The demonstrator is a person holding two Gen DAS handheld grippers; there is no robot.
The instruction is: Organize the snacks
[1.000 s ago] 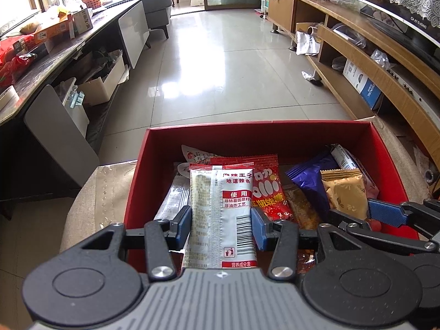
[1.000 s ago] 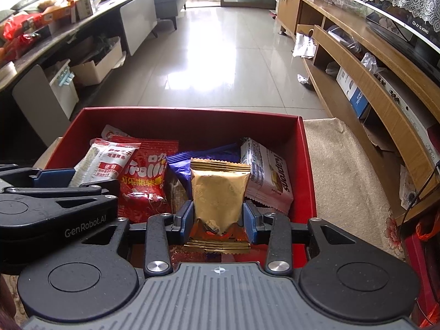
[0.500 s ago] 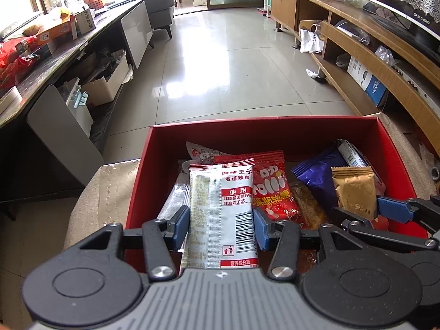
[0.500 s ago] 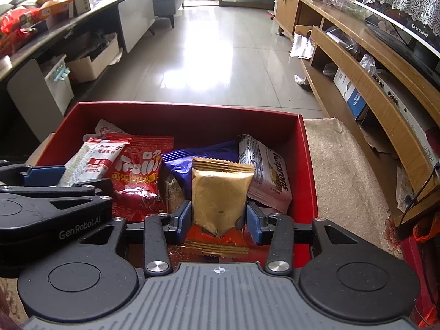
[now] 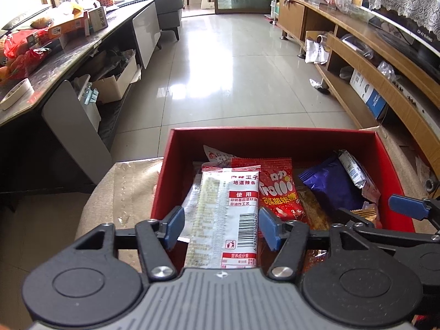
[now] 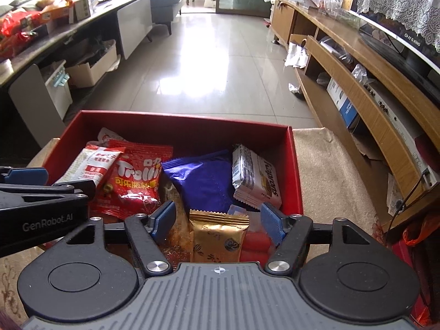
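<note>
Both grippers' jaws had just been opening: the left gripper (image 5: 220,227) stood apart around the white snack packet (image 5: 229,211), the right gripper (image 6: 218,224) around the gold packet (image 6: 217,238) – both in the red box (image 6: 176,122); light, crinkly, slippery film, probably best pinched mid-body

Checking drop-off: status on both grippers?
Left gripper and right gripper: jaws just opened. White packet and gold packet released over red box. Nothing blocking.

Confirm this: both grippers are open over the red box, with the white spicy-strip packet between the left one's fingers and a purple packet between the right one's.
Not quite. The right wrist view shows a gold packet between the right gripper fingers; the purple packet lies farther back in the red box. The rest holds: the left gripper is open around the white spicy-strip packet.
</note>
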